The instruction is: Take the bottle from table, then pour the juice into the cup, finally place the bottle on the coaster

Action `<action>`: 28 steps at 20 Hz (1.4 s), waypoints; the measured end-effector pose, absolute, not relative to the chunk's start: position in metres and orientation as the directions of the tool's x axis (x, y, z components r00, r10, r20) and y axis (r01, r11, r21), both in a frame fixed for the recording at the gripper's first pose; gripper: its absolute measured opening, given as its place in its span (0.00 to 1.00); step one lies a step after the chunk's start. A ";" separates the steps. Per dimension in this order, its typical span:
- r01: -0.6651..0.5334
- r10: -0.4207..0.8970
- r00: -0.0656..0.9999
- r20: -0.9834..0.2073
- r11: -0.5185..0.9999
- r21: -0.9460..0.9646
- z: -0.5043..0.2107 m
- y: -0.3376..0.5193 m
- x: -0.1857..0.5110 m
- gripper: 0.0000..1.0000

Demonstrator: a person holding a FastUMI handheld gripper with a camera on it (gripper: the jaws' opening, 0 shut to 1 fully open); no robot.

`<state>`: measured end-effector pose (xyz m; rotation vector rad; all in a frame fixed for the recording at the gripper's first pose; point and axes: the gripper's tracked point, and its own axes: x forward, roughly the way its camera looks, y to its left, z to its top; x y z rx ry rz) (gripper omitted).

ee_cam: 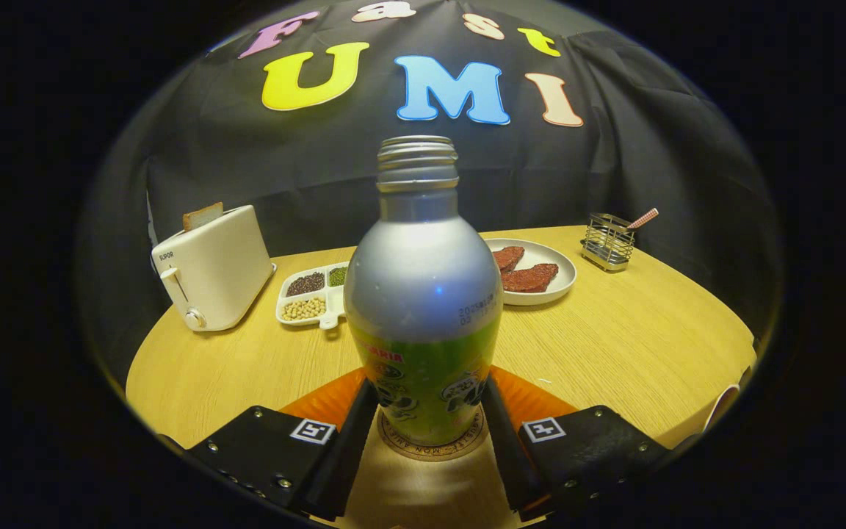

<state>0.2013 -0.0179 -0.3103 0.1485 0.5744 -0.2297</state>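
Note:
A silver bottle (423, 272) with a green label and an uncapped threaded neck stands upright on a round brown coaster (432, 447) on the wooden table (636, 345). My gripper (429, 397) is shut on the bottle, one finger pressing on each side of its lower body. The bottle's base rests on the coaster between the fingers. Off to the right of the right finger, at the table's edge, a sliver of a pale cup rim (721, 406) shows; the rest of it is hidden.
Beyond the bottle on the left stand a white toaster (214, 268) with a slice of bread and a divided tray of beans and seeds (313, 294). Behind on the right are a white plate with red meat slices (533, 275) and a wire holder (608, 241).

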 end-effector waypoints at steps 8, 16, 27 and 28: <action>0.229 -0.168 0.814 -0.557 0.973 0.041 -0.316 -0.015 0.196 0.82; 0.187 -0.122 0.851 -0.511 0.979 0.078 -0.280 -0.012 0.170 0.99; 0.115 -0.082 0.928 -0.362 0.991 0.069 -0.174 -0.012 0.105 0.98; 0.112 -0.083 0.934 -0.348 0.992 0.065 -0.163 -0.012 0.101 0.99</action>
